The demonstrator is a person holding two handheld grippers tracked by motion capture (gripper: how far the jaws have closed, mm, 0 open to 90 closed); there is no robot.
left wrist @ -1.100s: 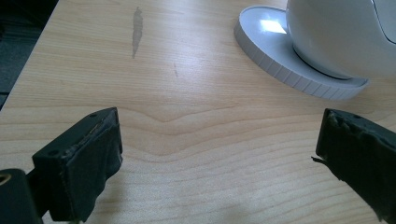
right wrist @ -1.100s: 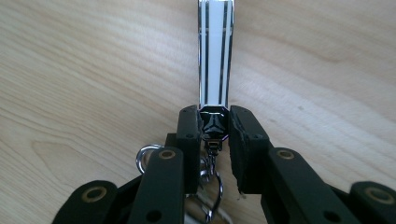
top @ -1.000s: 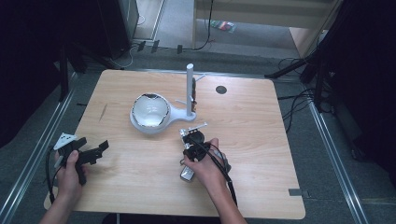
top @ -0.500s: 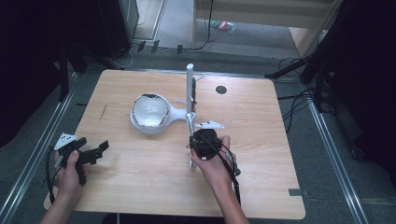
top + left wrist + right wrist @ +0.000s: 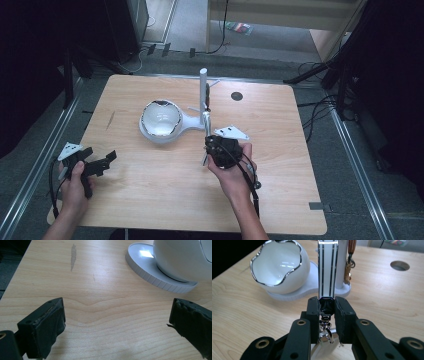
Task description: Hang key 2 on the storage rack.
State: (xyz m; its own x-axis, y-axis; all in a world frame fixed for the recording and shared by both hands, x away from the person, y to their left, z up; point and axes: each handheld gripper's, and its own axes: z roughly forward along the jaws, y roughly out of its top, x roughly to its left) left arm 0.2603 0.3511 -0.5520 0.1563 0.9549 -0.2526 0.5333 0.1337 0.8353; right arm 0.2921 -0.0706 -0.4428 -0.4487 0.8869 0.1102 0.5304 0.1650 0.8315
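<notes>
My right gripper [image 5: 209, 143] [image 5: 327, 302] is shut on the metal clasp end of a white strap with dark stripes [image 5: 327, 270] [image 5: 205, 123]. The strap rises from the jaws toward a white post [image 5: 203, 85] [image 5: 342, 262]. A brown cord [image 5: 349, 260] hangs on that post. Left of the post, on the same white base, sits a white egg-shaped bowl with a silver rim [image 5: 161, 119] [image 5: 278, 267] [image 5: 180, 257]. My left gripper [image 5: 100, 154] [image 5: 117, 317] rests at the table's left front, open, with bare wood between its jaws.
A round cable hole [image 5: 237, 96] [image 5: 399, 265] lies in the wooden table [image 5: 150, 200] behind and right of the post. The stand's flat base [image 5: 150, 270] is ahead and to the right of my left gripper. Dark floor and cables surround the table.
My right gripper has risen and moved toward the stand, carrying the strap, which now points at the post. The left gripper has stayed put.
</notes>
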